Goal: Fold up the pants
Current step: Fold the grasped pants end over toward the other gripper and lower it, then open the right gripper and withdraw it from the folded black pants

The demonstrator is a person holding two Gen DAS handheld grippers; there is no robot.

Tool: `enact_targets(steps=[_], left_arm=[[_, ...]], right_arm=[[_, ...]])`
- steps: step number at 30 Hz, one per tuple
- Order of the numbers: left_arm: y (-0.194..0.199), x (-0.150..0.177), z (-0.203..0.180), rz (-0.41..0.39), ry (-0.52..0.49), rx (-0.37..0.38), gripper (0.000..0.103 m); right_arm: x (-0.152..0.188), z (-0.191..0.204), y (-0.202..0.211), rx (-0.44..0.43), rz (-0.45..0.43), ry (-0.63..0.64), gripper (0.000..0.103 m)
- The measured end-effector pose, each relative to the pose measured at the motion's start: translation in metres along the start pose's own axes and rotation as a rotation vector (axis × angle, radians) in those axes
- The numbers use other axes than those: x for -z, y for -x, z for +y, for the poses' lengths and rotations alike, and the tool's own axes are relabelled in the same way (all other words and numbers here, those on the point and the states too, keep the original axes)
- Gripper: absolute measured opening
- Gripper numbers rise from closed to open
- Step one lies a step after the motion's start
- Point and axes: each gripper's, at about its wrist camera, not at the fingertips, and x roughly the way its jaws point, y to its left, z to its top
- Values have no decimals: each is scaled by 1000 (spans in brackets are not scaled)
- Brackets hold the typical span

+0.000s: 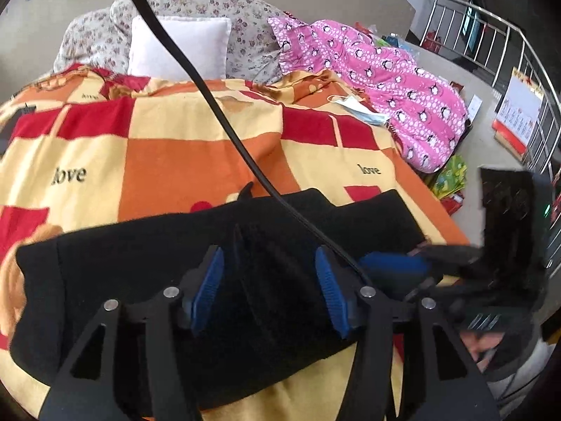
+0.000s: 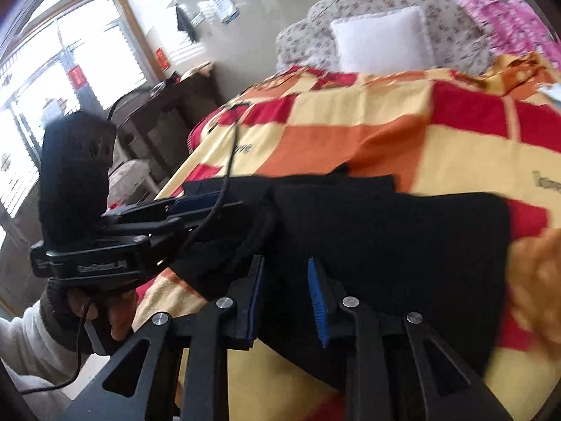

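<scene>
Black pants (image 1: pixel 175 263) lie folded in a wide band across the near part of a checked red, orange and yellow blanket (image 1: pixel 175 147). My left gripper (image 1: pixel 270 280) hovers over their middle, open, its blue pads wide apart either side of a raised crease. In the right wrist view it shows as the left gripper (image 2: pixel 217 203) at the pants' left end, held by a hand (image 2: pixel 105 301). My right gripper (image 2: pixel 285 298) straddles the near edge of the pants (image 2: pixel 385 238), its pads close together with black cloth filling the gap. It shows at the pants' right end as the right gripper (image 1: pixel 389 266).
A white pillow (image 1: pixel 178 49) and a floral quilt (image 1: pixel 217 7) lie at the head of the bed. Pink penguin-print clothing (image 1: pixel 378 80) and a face mask (image 1: pixel 357 107) sit at the far right. A black cable (image 1: pixel 210 105) crosses the view. A metal railing (image 1: pixel 526 56) stands beyond. Dark furniture (image 2: pixel 164 122) is left.
</scene>
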Motion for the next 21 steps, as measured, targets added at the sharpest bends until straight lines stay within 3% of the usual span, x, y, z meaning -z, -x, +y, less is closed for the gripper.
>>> enact_targets(steps=[10,14,15,18,21], left_arm=[[4,-7,-5,-47,-58,-138,61],[7,-9,4,-50,-50,-173,62],[8,-9,5,-52,-48,-183,63],[12,-11,13,-67,-31,-216,66],[16,-14,19,-92,-8,-255,73]], right_arm=[[-7,-76,54,292,-71,-111,37],[-8,-99,67,315,-110,-178,38],[-8,-105,70,333,-115,-190,43],[-10,-124,68,477,-74,-183,50],[-9,-146,58,556,-1,-191,53]])
